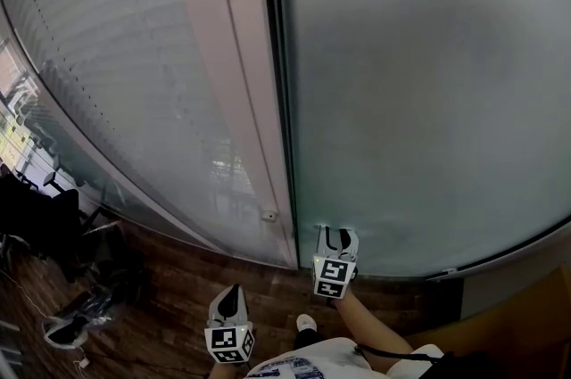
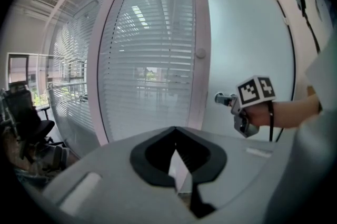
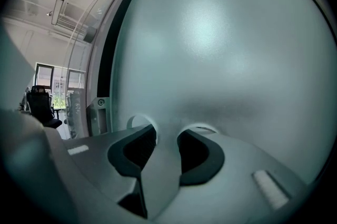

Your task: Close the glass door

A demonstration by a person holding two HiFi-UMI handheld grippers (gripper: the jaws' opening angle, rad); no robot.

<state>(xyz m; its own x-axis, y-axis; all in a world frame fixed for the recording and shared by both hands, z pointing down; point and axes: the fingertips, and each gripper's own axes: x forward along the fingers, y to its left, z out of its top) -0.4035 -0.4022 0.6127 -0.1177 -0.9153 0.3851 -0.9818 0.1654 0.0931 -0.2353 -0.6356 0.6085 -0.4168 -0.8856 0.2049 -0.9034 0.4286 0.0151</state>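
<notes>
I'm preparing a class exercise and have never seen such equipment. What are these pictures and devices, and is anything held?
No robot: a person holds a two-jaw gripper in each hand. The head view looks down from a camera on the person's head; the other two cameras ride on the grippers. The right gripper is shut on the handle of a frosted glass door. The left gripper hangs back, jaws together, empty. Left of the door stands a glass wall with blinds; below is wood floor.
</notes>
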